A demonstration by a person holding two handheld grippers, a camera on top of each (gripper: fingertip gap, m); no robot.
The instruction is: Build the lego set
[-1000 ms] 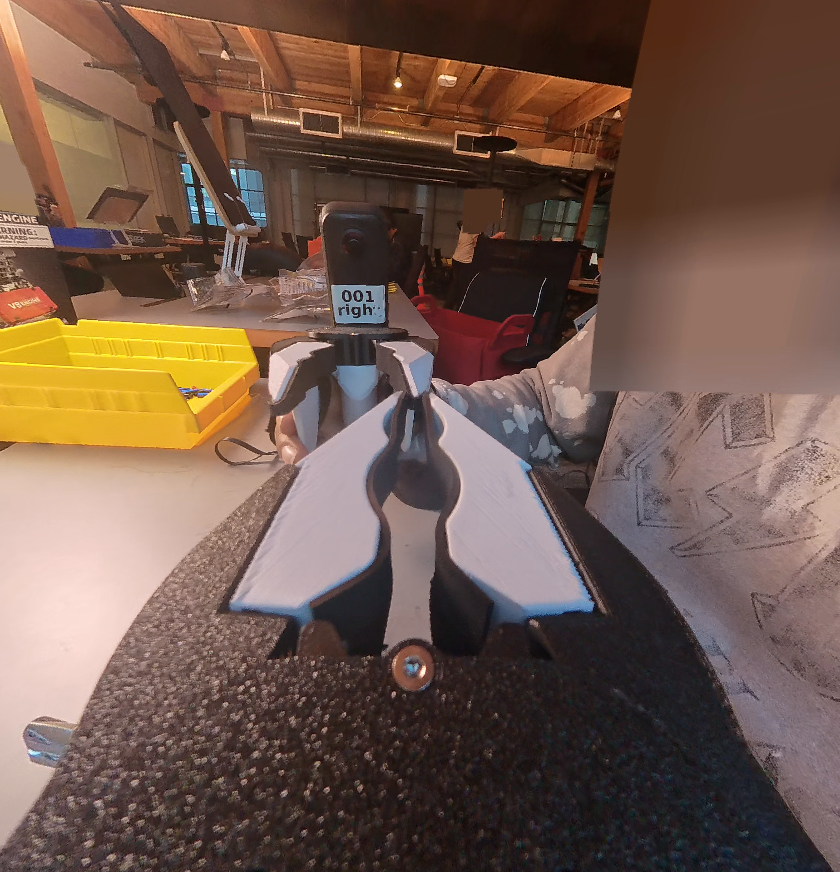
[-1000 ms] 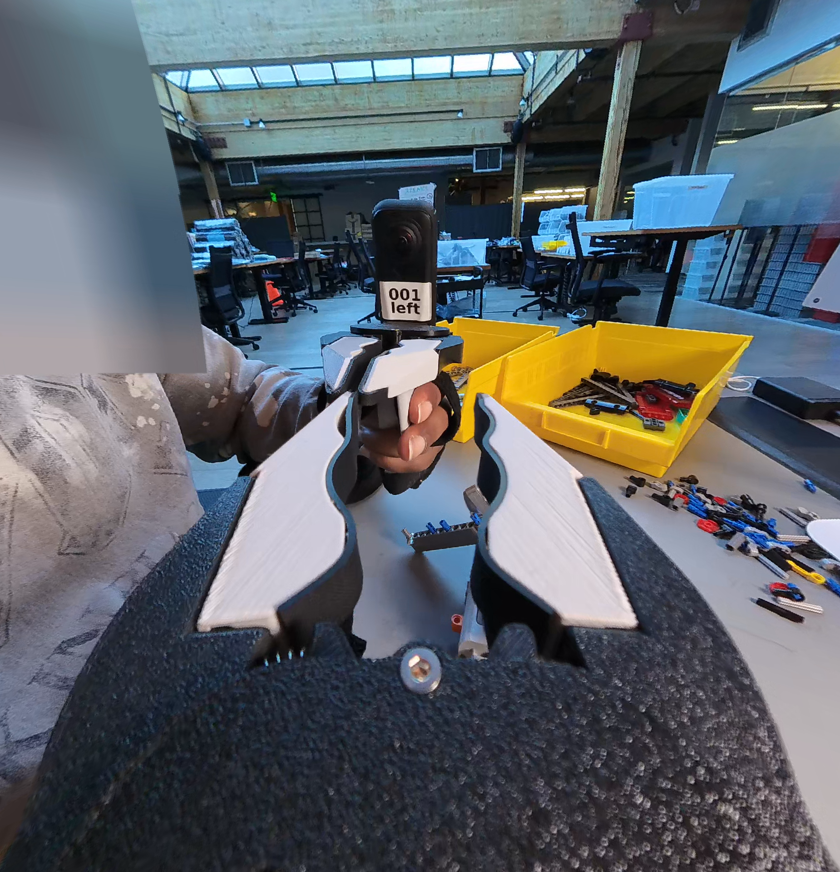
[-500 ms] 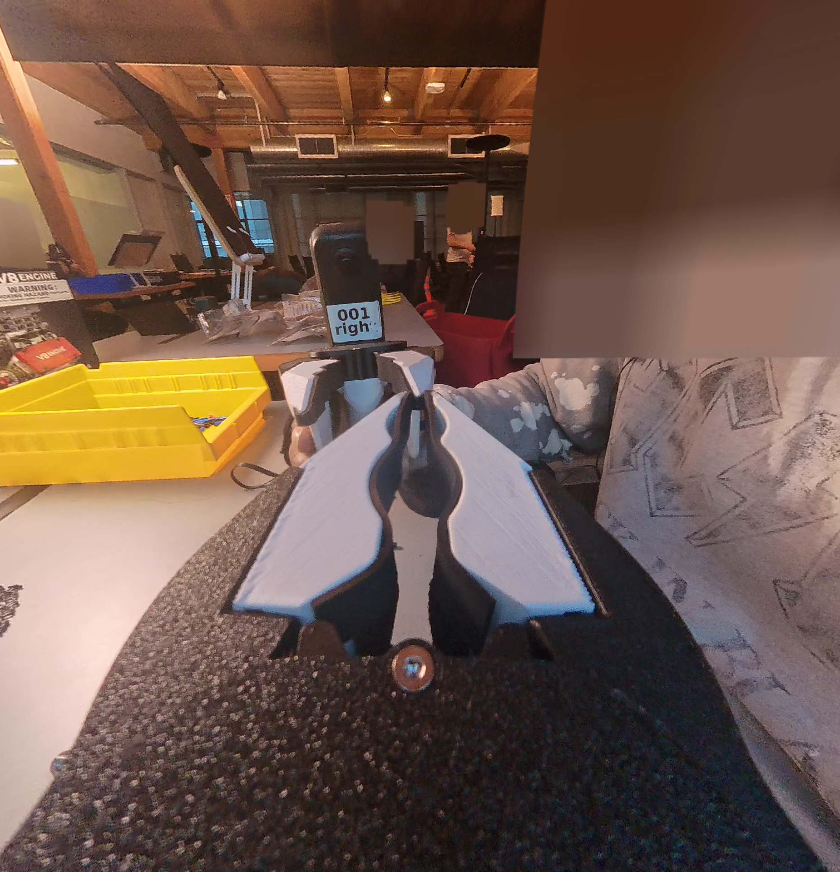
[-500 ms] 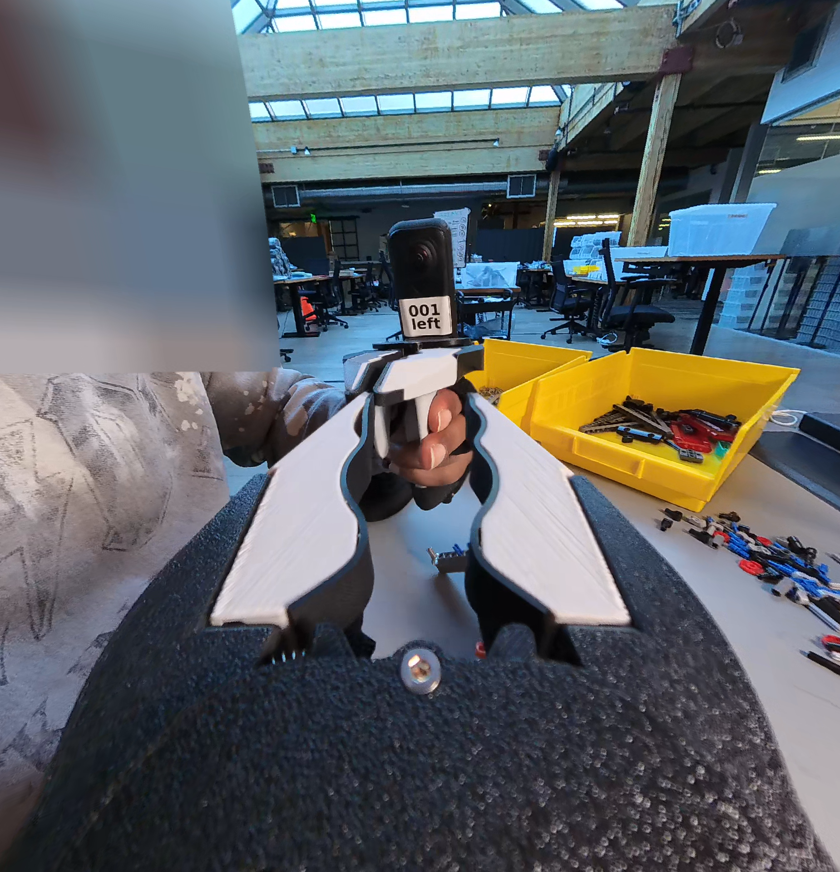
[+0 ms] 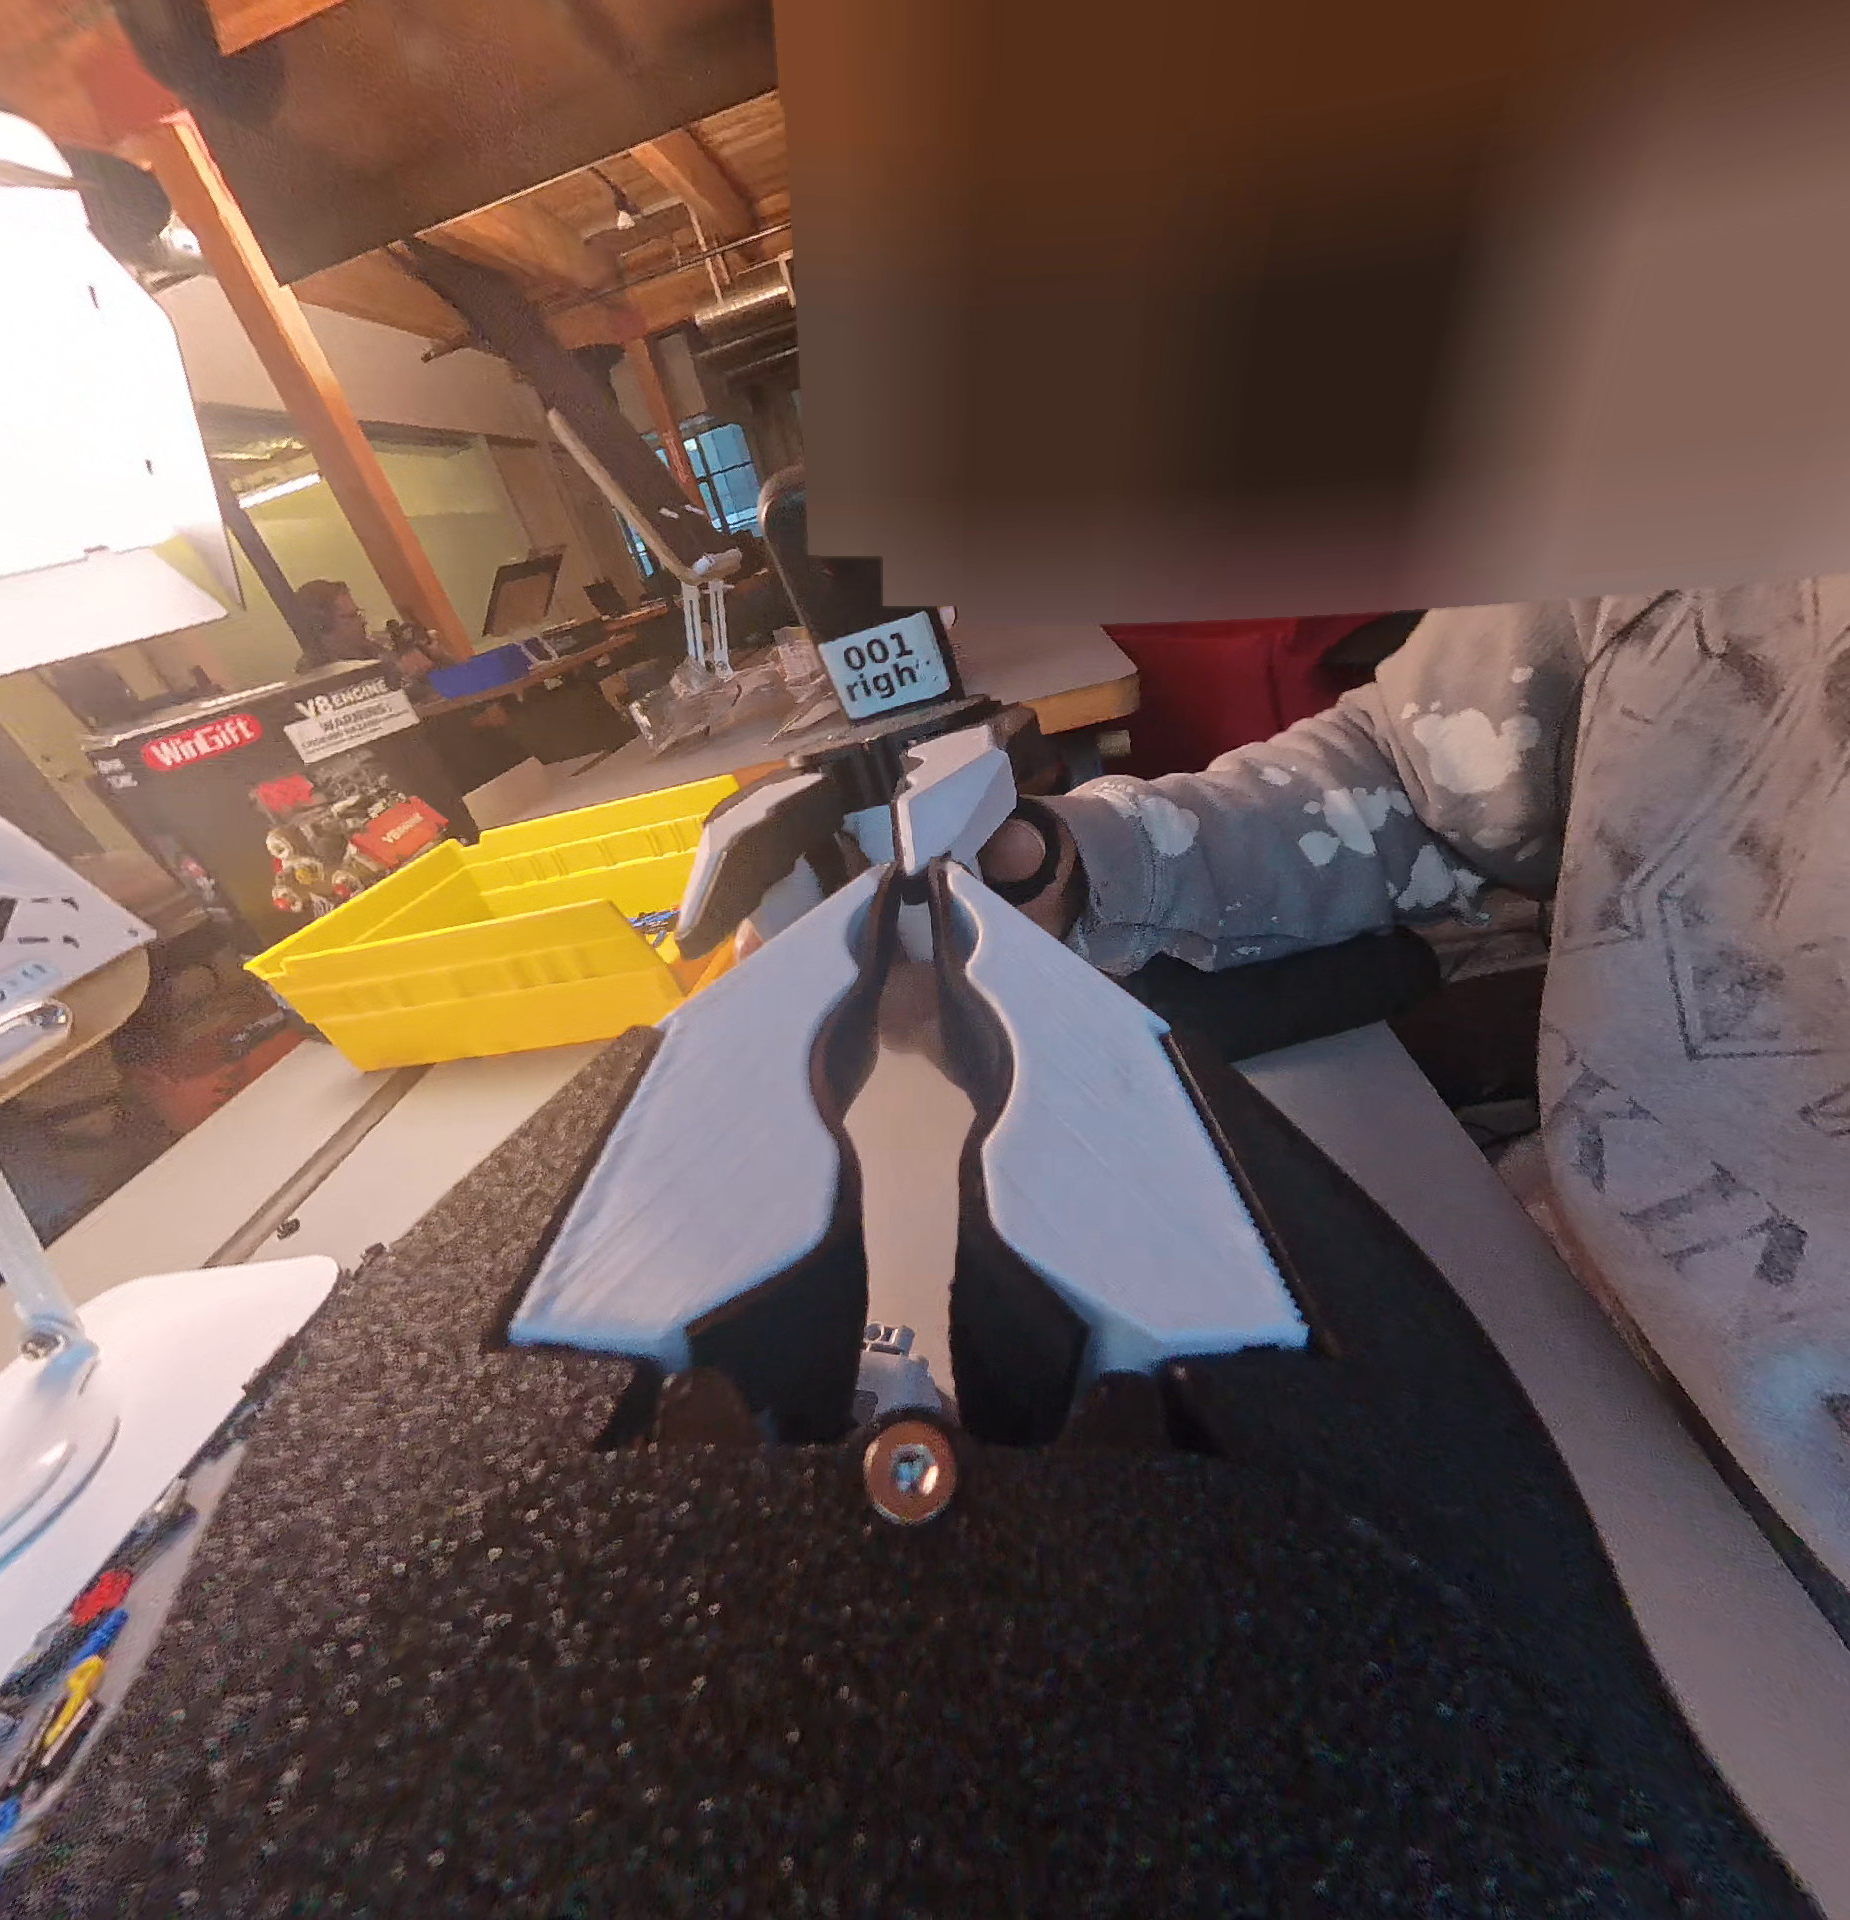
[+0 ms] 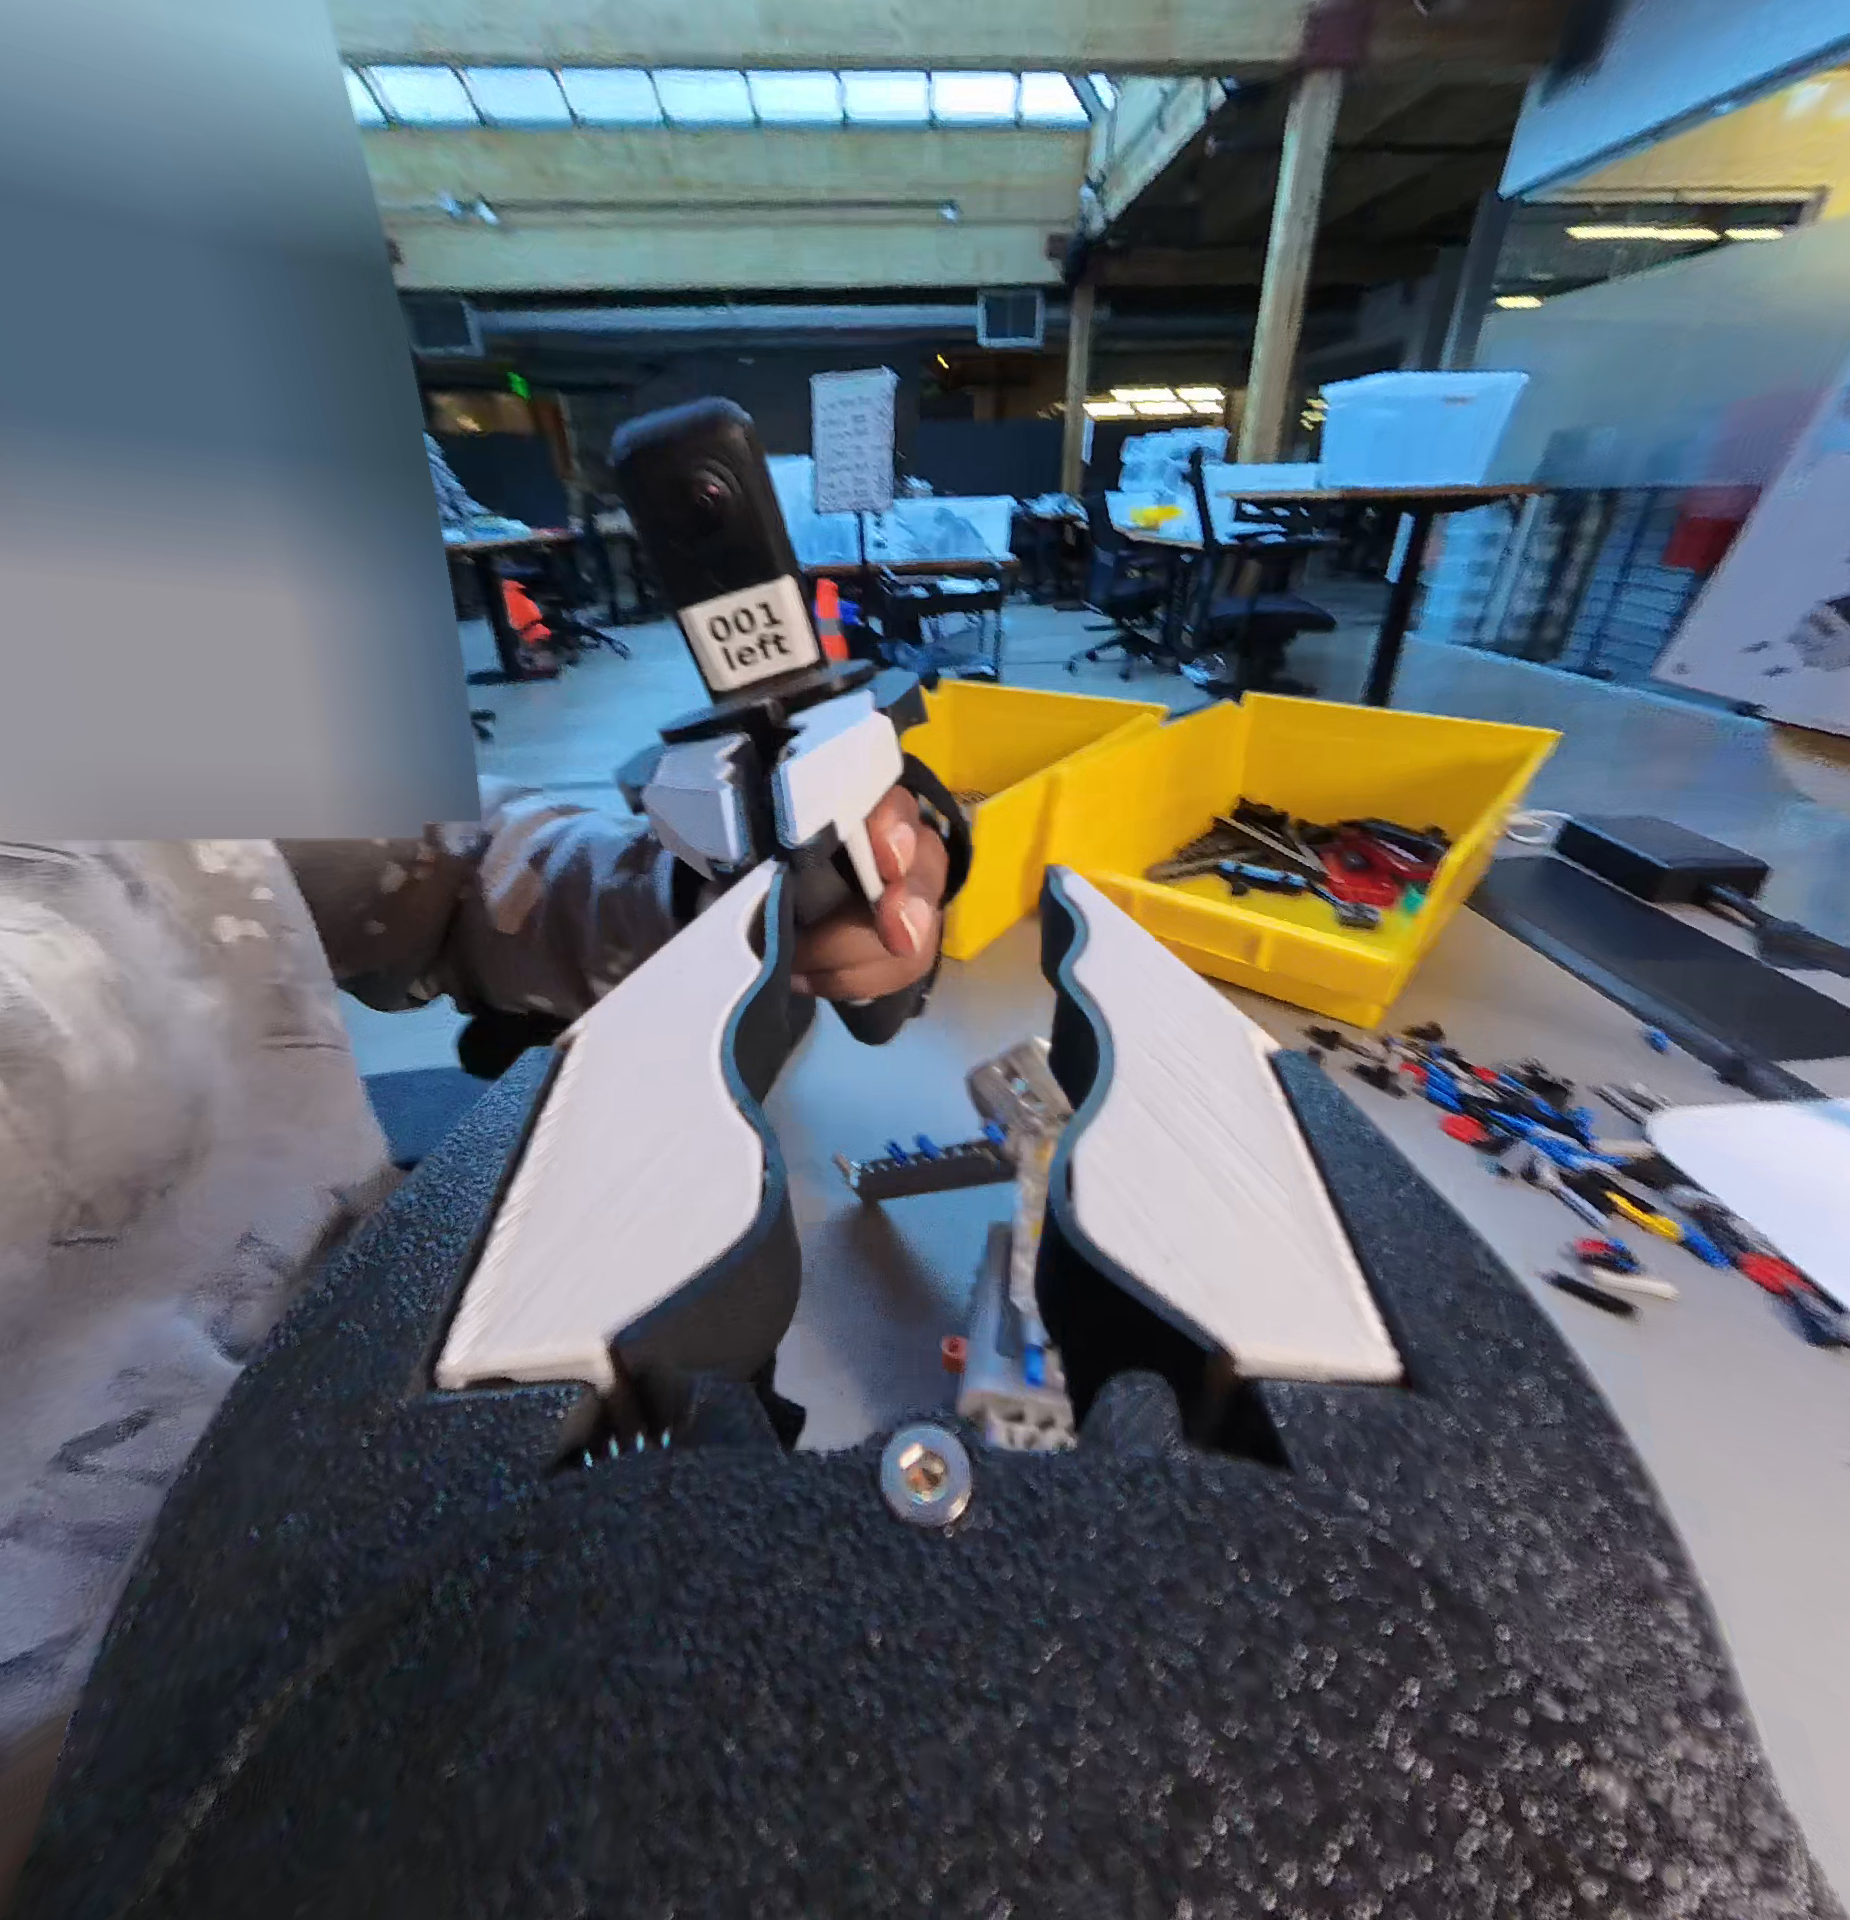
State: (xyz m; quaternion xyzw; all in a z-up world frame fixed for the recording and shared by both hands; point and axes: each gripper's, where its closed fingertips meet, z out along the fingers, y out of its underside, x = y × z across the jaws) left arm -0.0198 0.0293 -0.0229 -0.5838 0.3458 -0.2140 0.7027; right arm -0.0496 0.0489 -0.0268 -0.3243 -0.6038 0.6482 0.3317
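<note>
My left gripper (image 5: 908,883) is shut with its fingertips together, nothing between them, held above the grey table (image 5: 308,1164). My right gripper (image 6: 913,883) is open and empty, low over the table. A grey brick assembly (image 6: 1014,1195) lies on the table under it, against the inner edge of the right finger, beside a black beam with blue pins (image 6: 931,1164). The two grippers face each other. The right one (image 5: 807,894) shows open in the left wrist view. The left one (image 6: 760,821) shows shut in the right wrist view, gripped by a hand (image 6: 890,914).
Two yellow bins (image 6: 1305,831) with dark and red parts stand behind. Loose small parts (image 6: 1523,1132) and a white sheet (image 6: 1783,1174) lie at right. In the left wrist view are a yellow bin (image 5: 464,966), a black box (image 5: 277,790), a white stand (image 5: 90,1382). A person's grey-sleeved torso (image 5: 1679,1039) is close.
Both grippers have tilted and shifted. The left wrist view has swung to bring in the white stand. The right gripper has come lower over the grey assembly. Left stays shut, right stays open.
</note>
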